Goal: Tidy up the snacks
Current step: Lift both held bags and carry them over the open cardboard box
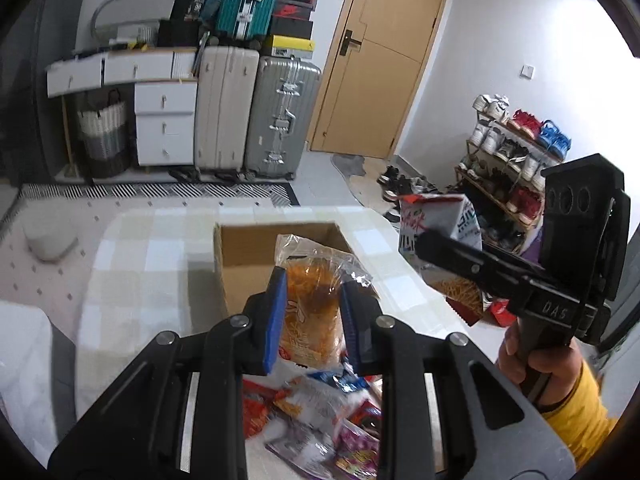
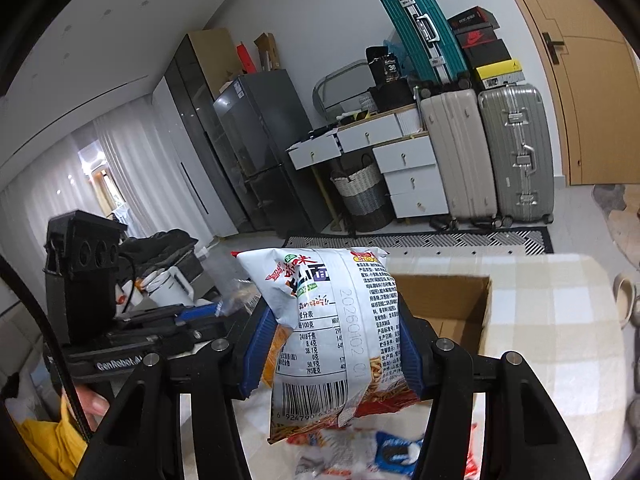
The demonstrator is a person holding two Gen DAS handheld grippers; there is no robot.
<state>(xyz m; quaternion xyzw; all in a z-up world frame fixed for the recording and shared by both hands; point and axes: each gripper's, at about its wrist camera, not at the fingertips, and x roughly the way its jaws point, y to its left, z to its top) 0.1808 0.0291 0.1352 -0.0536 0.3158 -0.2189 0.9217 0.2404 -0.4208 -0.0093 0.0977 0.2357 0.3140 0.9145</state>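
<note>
My left gripper [image 1: 314, 312] is shut on a clear bag of orange snack sticks [image 1: 316, 296], held above the table in front of the open cardboard box [image 1: 248, 256]. My right gripper [image 2: 332, 344] is shut on a white noodle-snack packet [image 2: 340, 328], held in the air near the box [image 2: 452, 304]. In the left wrist view the right gripper [image 1: 448, 256] and its packet [image 1: 440, 220] hang to the right of the box. In the right wrist view the left gripper [image 2: 208, 314] shows at left. Several loose snack packets [image 1: 328, 412] lie on the table below.
The table has a checked cloth [image 1: 152, 264]. Suitcases [image 1: 256, 112], white drawers [image 1: 164, 124] and a woven basket [image 1: 104, 132] stand at the far wall. A shoe rack [image 1: 508, 160] stands at right beside a wooden door [image 1: 384, 56].
</note>
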